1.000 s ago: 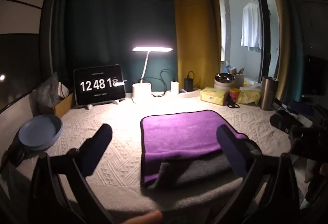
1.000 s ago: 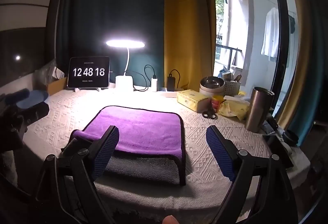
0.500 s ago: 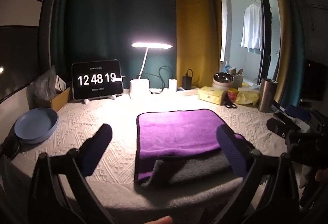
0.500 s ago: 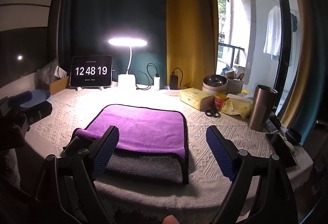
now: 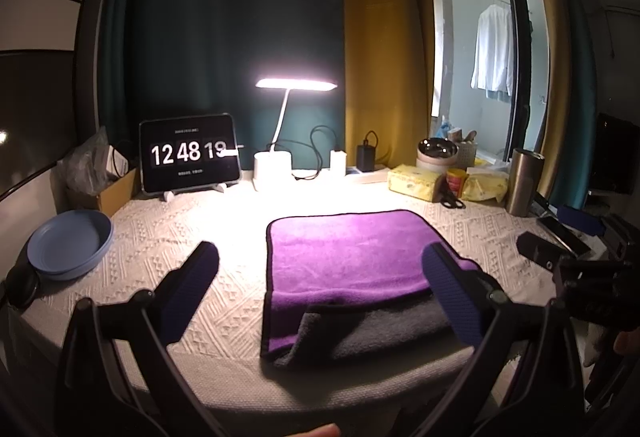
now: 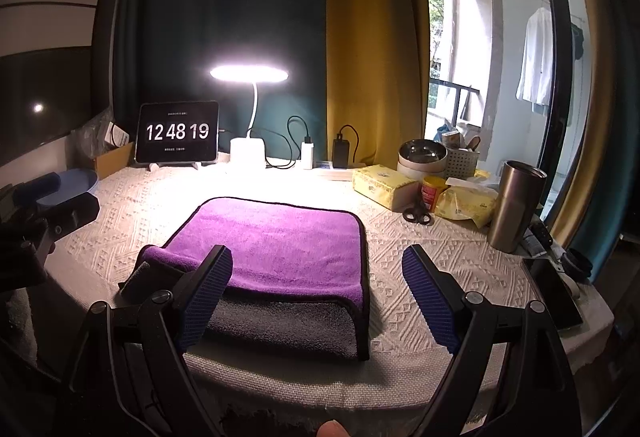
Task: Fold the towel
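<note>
A purple towel (image 5: 348,249) with a grey underside and black trim lies folded on the white patterned tablecloth (image 5: 192,233). Its purple layer lies over the grey layer, which shows along the near edge. It also shows in the right wrist view (image 6: 280,245), with a rolled corner at its near left. My left gripper (image 5: 320,289) is open and empty, held back above the near table edge, in front of the towel. My right gripper (image 6: 316,289) is open and empty, also in front of the towel's near edge.
At the back stand a tablet clock (image 5: 188,165), a lit desk lamp (image 5: 276,165) and chargers. A blue plate (image 5: 68,241) lies at the left. Tissue packs (image 6: 384,185), scissors (image 6: 418,215), a steel tumbler (image 6: 514,205) and a phone (image 6: 554,291) are at the right.
Both grippers have drawn back a little from the table and stay open. The towel has not moved.
</note>
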Action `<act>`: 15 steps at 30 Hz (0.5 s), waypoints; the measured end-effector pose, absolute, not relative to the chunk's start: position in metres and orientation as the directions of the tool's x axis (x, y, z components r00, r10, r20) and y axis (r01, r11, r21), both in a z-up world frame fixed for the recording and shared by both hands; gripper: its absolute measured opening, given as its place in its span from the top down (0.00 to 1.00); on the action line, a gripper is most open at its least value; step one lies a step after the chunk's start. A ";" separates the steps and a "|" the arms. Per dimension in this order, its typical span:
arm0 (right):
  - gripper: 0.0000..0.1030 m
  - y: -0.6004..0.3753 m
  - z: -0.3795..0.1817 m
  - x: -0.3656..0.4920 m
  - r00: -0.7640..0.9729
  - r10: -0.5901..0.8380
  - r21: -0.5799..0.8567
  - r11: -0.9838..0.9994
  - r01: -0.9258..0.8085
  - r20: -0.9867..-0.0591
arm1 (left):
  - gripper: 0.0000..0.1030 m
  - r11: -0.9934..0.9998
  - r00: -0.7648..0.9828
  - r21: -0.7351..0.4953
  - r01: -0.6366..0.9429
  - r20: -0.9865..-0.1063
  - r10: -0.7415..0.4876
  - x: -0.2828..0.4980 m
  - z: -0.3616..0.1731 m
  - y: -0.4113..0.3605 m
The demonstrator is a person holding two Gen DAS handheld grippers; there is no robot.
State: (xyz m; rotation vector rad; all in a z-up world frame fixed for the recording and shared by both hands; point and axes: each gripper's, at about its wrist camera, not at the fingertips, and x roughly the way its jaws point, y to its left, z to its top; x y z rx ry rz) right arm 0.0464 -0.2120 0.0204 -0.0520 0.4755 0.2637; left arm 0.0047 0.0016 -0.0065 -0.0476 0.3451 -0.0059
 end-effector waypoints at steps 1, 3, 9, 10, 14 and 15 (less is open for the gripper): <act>0.13 -0.212 0.020 0.047 0.855 0.238 0.012 0.965 -0.262 -0.460 | 0.01 0.999 0.941 -0.046 -0.002 -0.339 -0.014 0.005 -0.007 0.001; 0.13 -0.213 0.020 0.048 0.854 0.238 0.013 0.965 -0.261 -0.463 | 0.01 0.999 0.941 -0.046 -0.001 -0.339 -0.014 0.005 -0.007 0.001; 0.13 -0.212 0.019 0.051 0.850 0.242 0.013 0.964 -0.267 -0.467 | 0.01 0.999 0.937 -0.048 -0.004 -0.349 -0.013 0.009 -0.009 0.001; 0.13 -0.212 0.019 0.052 0.850 0.242 0.013 0.964 -0.267 -0.468 | 0.01 0.999 0.937 -0.048 -0.004 -0.350 -0.013 0.010 -0.009 0.001; 0.13 -0.211 0.019 0.052 0.850 0.241 0.013 0.964 -0.267 -0.468 | 0.01 0.999 0.936 -0.049 -0.005 -0.353 -0.013 0.011 -0.010 0.002; 0.13 -0.211 0.019 0.052 0.850 0.242 0.013 0.964 -0.267 -0.468 | 0.01 0.999 0.935 -0.049 -0.004 -0.353 -0.013 0.012 -0.010 0.002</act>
